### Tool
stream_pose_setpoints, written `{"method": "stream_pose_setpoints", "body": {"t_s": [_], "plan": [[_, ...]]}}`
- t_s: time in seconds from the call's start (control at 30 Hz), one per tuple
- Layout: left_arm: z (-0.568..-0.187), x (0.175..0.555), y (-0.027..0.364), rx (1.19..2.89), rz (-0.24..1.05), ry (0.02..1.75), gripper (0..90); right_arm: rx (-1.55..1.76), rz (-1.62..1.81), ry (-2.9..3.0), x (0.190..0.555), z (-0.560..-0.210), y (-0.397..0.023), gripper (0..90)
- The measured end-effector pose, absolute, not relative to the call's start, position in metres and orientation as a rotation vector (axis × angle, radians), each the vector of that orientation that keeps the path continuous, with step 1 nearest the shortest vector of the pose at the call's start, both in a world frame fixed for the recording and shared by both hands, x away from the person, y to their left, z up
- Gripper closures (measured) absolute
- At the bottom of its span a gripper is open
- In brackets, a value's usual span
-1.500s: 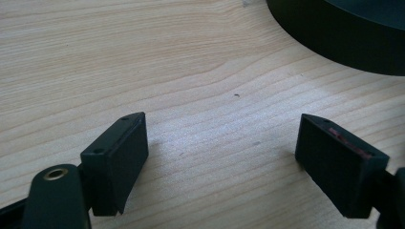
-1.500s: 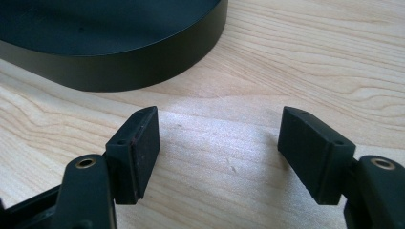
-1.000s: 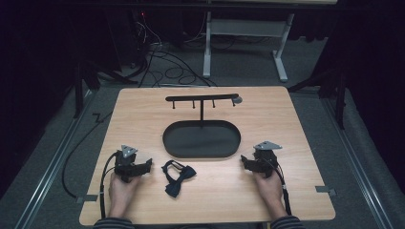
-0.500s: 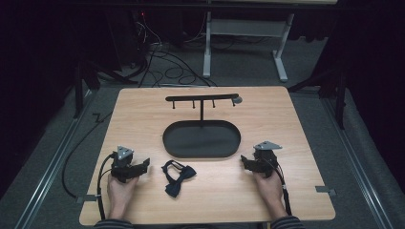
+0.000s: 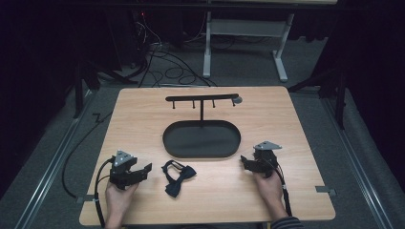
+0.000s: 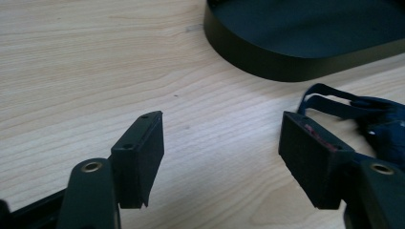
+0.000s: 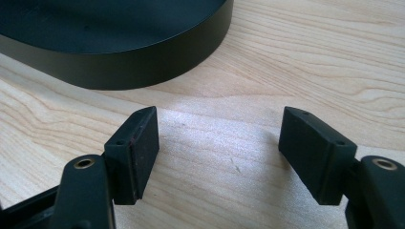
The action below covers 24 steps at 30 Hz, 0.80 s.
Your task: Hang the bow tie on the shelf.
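On the desk [image 5: 143, 109], near its front edge: one dark bow tie [image 5: 177, 176] with strap, lying flat just in front of the black oval tray [image 5: 201, 140], apart from it. Left tool [image 5: 143, 171]: just beside the bow tie on its left, jaws apart and just been narrowing, bare wood between them, nothing gripped. Right tool [image 5: 245, 162]: well apart from the bow tie, near the tray's right end, jaws wide, empty. Behind the tray: a T-shaped hook stand [image 5: 202, 99].
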<state>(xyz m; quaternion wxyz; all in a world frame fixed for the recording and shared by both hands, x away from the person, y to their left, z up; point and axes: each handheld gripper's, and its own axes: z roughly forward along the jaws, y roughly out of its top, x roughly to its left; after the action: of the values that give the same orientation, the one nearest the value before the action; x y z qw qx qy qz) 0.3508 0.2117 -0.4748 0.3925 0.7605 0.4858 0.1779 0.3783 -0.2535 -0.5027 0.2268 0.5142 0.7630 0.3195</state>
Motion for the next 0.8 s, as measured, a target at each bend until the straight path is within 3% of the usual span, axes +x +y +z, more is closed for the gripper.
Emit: {"method": "stream_pose_setpoints", "body": {"t_s": [0.53, 0.8], "plan": [[-0.476, 0.354, 0.173, 1.986, 0.359, 1.155, 42.2, 1.411, 0.885, 2.109, 0.378, -0.503, -0.253, 31.1], [-0.481, 0.361, 0.161, 2.027, 0.340, 1.150, 41.3, 1.411, 0.887, 2.113, 0.378, -0.503, -0.253, 31.1]]}}
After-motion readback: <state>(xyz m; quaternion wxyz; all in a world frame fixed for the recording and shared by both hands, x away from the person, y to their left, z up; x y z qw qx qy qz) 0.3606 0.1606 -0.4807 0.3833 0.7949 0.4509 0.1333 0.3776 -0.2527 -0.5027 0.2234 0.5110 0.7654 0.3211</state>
